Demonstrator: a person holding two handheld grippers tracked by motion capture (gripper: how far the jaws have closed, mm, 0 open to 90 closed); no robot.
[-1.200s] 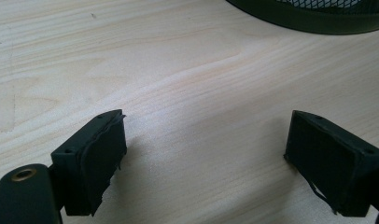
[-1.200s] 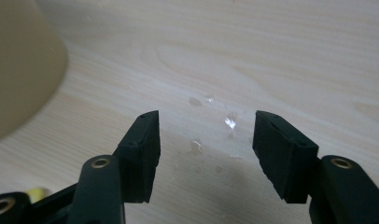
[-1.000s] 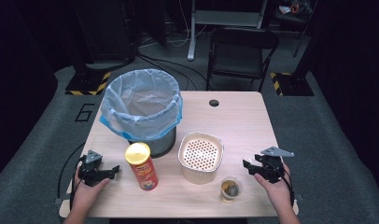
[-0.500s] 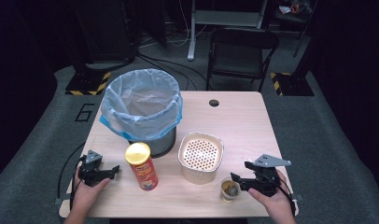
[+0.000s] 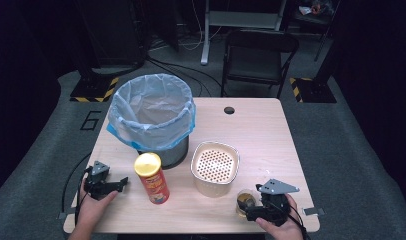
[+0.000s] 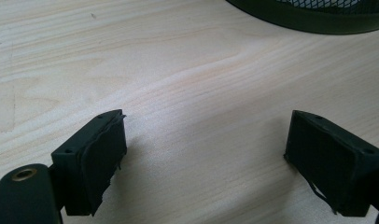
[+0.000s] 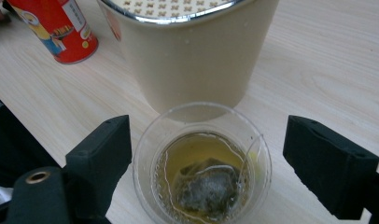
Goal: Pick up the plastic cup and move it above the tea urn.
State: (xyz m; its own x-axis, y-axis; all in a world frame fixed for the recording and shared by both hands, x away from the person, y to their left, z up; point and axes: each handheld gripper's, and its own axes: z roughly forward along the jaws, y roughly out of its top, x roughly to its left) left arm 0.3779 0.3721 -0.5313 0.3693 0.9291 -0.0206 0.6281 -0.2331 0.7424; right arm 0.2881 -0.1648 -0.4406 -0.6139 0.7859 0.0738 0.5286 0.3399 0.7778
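Cup (image 7: 202, 172) between the wide right tongs (image 7: 208, 158)

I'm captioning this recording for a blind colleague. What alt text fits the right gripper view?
A clear plastic cup of yellowish tea with a tea bag in it sits between the open black jaws of the right gripper, not touched by either. Just beyond stands a beige container with a perforated top, and a red can at upper left on the wooden table.

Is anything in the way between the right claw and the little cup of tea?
Nothing visible is. The right claw has just been opening, and the clear cup with the tea bag already sits between its jaws, untouched. The cream container stands just behind the cup.
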